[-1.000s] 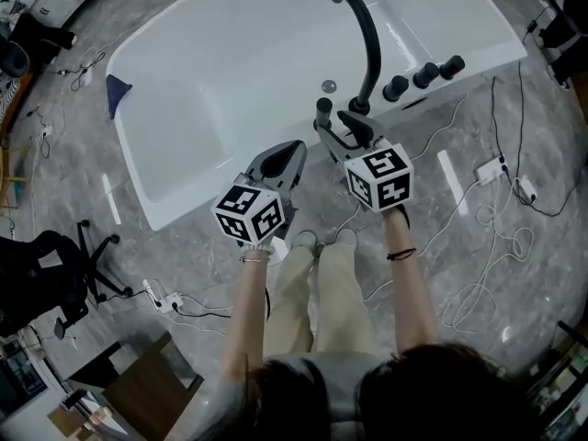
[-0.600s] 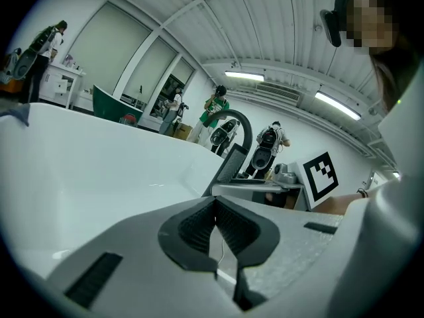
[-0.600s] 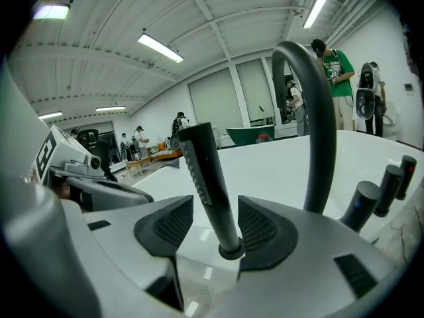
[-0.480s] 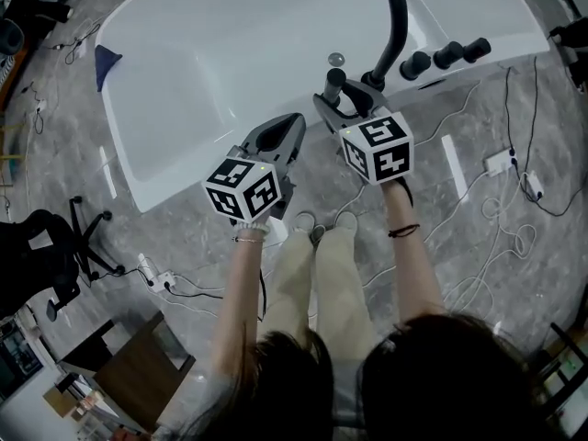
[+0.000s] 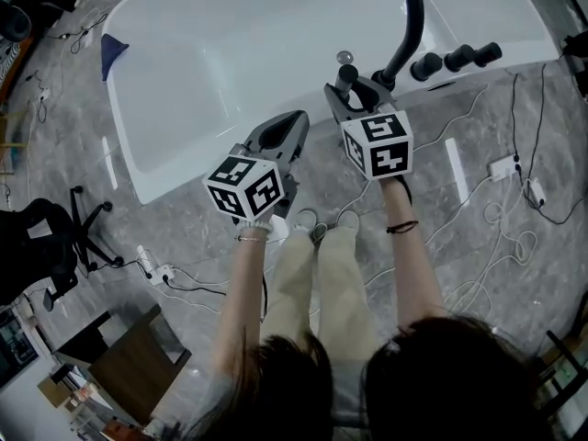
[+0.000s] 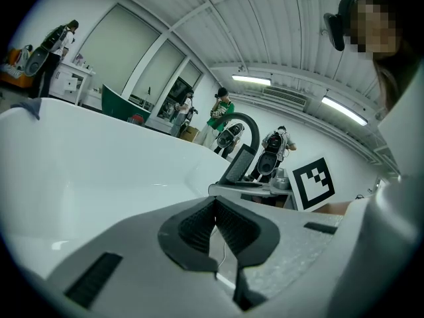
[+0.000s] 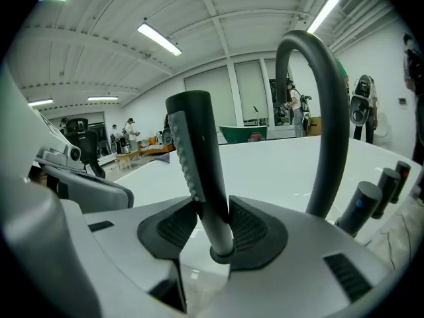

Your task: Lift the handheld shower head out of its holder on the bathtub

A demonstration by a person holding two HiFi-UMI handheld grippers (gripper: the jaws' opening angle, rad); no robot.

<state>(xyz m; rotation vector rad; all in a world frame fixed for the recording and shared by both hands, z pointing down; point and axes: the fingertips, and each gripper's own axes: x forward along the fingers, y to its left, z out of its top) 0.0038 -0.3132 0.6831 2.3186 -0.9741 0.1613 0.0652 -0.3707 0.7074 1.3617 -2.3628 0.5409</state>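
The right gripper point(image 5: 349, 97), jaws just closing, is clamping the dark grey, rod-shaped handheld shower head point(image 7: 199, 171) on the white bathtub point(image 5: 230, 53). The left gripper point(image 5: 290, 125) is hovering alongside, jaws together and empty.

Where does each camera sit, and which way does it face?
Head view: on the person's head, facing steeply down at the bathtub; shows arms, legs, left claw and right claw.
Left gripper view: on the left claw, looking along its shut jaws across the bathtub; the right claw's marker cube shows.
Right gripper view: on the right claw, looking along jaws that have just been closing on the handheld shower head.
Shared: every view shows the dark curved spout.
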